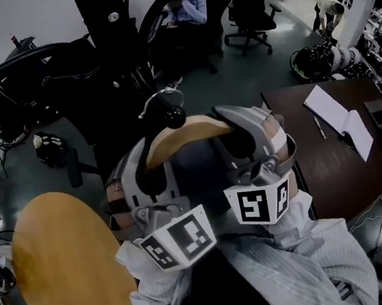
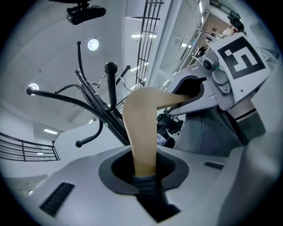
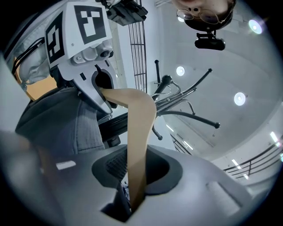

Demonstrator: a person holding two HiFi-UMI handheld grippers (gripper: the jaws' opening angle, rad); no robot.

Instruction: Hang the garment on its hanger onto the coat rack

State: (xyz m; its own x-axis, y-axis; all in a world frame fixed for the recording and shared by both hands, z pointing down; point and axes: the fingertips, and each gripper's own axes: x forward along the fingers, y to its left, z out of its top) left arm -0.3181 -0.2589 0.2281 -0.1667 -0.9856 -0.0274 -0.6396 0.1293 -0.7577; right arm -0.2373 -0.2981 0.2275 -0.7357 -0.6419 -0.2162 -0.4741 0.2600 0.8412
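Head view, steeply down: holds a wooden hanger (image 1: 182,137) roughly level between both tools. Pinches its left arm in the left tool (image 1: 150,169) and its right arm in the right tool (image 1: 245,137). Borne out in the left gripper view and the right gripper view, each with pale wood clamped between the jaws. Carries a grey shirt (image 1: 299,267) on the hanger, draped down toward the camera, with the collar hidden under the tools.

Looks partway done. Has the shirt on the hanger and raised to the black rack (image 1: 108,40). Places the wire hook (image 1: 157,100) just beside a knobbed peg (image 1: 174,117). Cannot tell whether the hook is round that peg or only next to it. Left to do: seat the hook on a peg, make sure it bears the weight, then spread both tools and let go.

Around: shows a round wooden top (image 1: 60,272) at lower left, near the shirt's side. Shows a dark bench (image 1: 321,172) at right with an open notebook (image 1: 338,117) and a pen (image 1: 319,127), well apart from the rack. Shows a seated person (image 1: 188,7) and office chairs (image 1: 248,6) beyond the rack.

In the way: several curved pegs (image 2: 62,94) fanning out from the rack's pole in the left gripper view. Likely to catch the hook or a hanger arm on the way in.
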